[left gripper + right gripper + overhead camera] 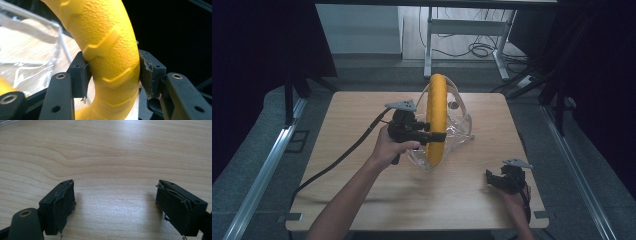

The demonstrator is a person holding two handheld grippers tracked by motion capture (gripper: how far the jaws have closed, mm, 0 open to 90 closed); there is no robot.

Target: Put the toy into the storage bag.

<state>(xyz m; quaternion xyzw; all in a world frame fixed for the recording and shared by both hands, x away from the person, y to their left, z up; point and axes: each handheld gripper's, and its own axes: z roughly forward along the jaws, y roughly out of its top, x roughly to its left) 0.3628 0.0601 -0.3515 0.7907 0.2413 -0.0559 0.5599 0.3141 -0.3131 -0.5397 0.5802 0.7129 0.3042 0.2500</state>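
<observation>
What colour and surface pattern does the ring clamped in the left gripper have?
The ring is yellow, pebbled, with raised chevron ridges; the left gripper view shows it best.

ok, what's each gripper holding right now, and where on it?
The left gripper is clamped across the ridged tube of the yellow ring, low on its rim, holding it upright. The right gripper holds nothing, jaws open over the table.

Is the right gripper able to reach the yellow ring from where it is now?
Probably yes. The right gripper rests open near the table's front right corner, with bare wood between it and the yellow ring. The left gripper clamps the ring from the other side, and the clear plastic wrap hangs around it.
</observation>
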